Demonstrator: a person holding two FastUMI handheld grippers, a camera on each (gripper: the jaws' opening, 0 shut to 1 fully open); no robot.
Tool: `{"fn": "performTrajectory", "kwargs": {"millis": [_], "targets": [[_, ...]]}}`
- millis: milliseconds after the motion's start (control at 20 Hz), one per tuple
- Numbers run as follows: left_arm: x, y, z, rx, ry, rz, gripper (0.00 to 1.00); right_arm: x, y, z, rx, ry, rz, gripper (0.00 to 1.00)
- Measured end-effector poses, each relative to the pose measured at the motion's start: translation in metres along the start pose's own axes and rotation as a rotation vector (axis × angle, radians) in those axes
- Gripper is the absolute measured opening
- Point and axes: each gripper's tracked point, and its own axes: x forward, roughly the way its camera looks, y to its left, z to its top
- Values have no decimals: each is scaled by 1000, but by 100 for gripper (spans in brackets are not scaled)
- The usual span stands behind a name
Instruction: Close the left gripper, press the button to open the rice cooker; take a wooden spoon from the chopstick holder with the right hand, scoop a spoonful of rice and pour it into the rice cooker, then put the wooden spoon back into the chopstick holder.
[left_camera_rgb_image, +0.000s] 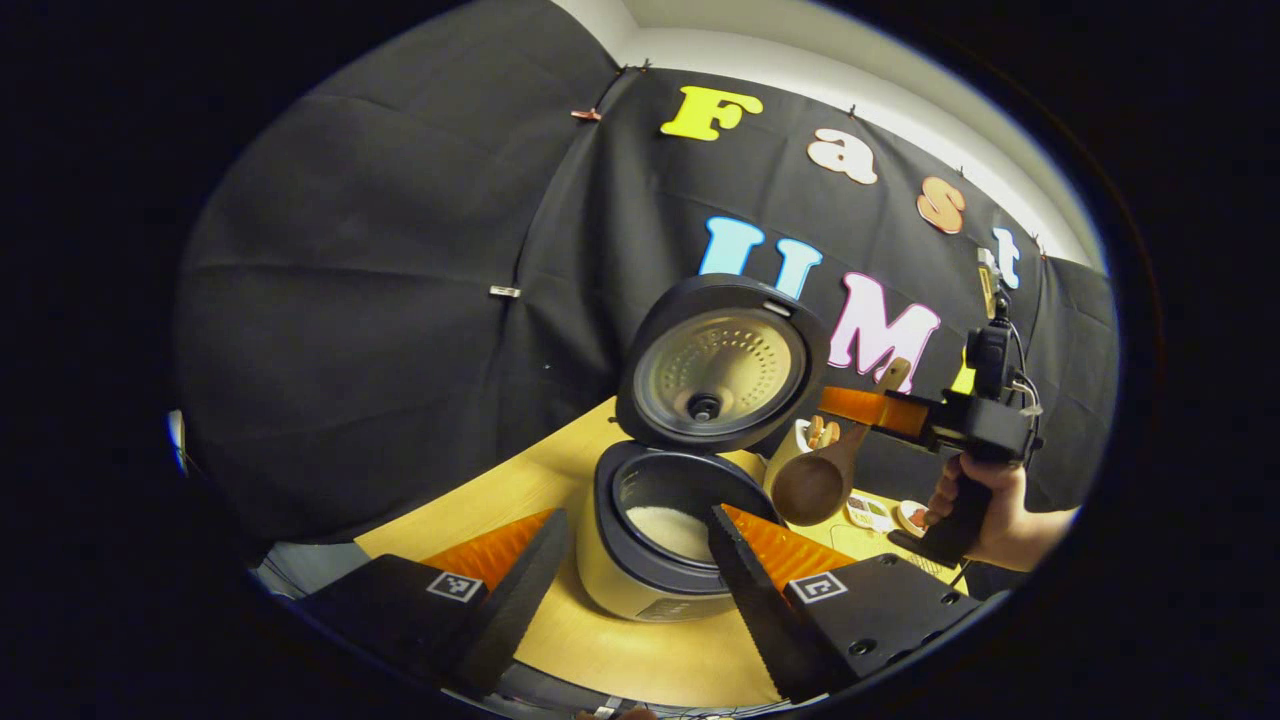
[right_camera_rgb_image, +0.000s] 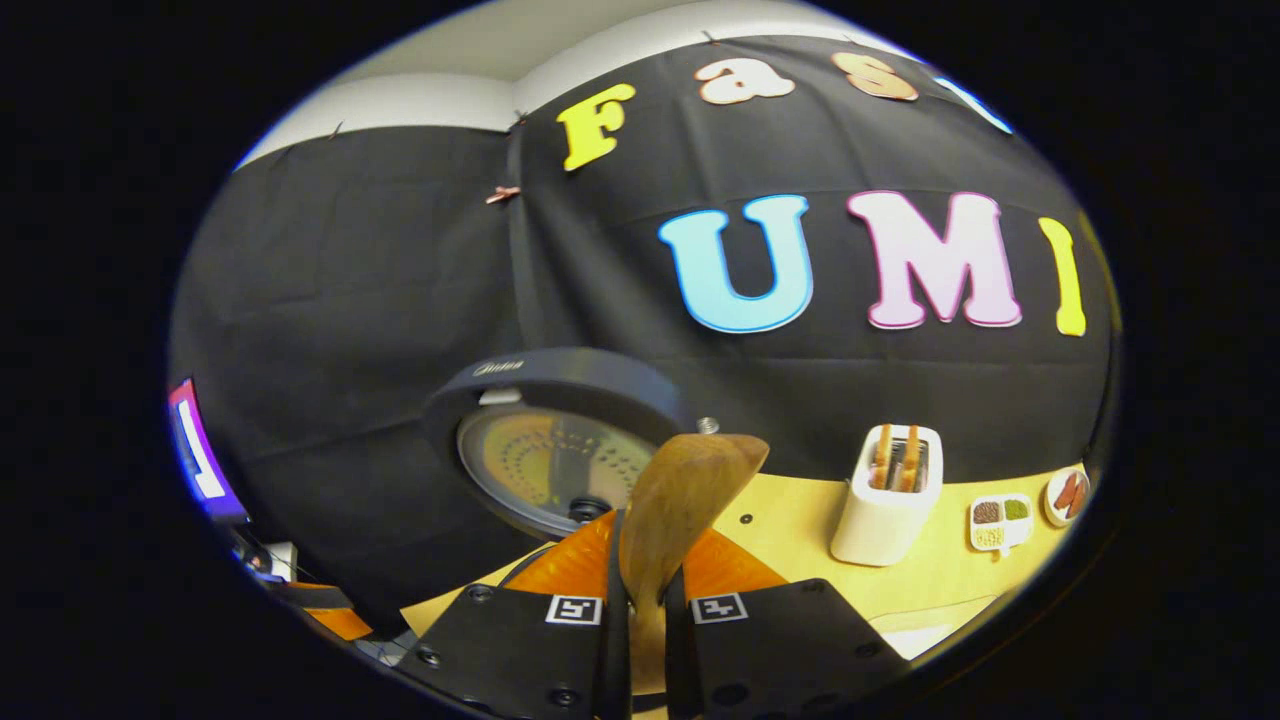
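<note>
The rice cooker (left_camera_rgb_image: 640, 585) stands open with its lid (left_camera_rgb_image: 720, 365) raised, and white rice (left_camera_rgb_image: 668, 530) lies in the pot. My left gripper (left_camera_rgb_image: 635, 575) is open, its fingers on either side of the cooker's front and not touching it. To the right, a hand (left_camera_rgb_image: 1000, 515) holds my right gripper (left_camera_rgb_image: 880, 412), shut on the wooden spoon (left_camera_rgb_image: 818, 485). The spoon's bowl hangs down beside the cooker's right rim. In the right gripper view the right gripper (right_camera_rgb_image: 645, 565) clamps the spoon (right_camera_rgb_image: 690, 480) in front of the lid (right_camera_rgb_image: 555, 455). The cream chopstick holder (right_camera_rgb_image: 885, 500) stands at right.
A small compartment tray (right_camera_rgb_image: 1000, 520) and a little plate (right_camera_rgb_image: 1067, 493) sit on the yellow table (right_camera_rgb_image: 790, 530) right of the holder. The table's near edge (left_camera_rgb_image: 640, 680) runs just below my left fingers. Black cloth walls close the back and left.
</note>
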Motion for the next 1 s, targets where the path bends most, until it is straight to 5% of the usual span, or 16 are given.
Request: {"fn": "performTrajectory", "kwargs": {"millis": [550,1000], "targets": [[26,-99,19,61,-17,-178,95,-128,-184,65,175,-154,-372,18],[28,-140,26,92,-45,-105,95,-217,-357,46,386,-225,-652,18]]}}
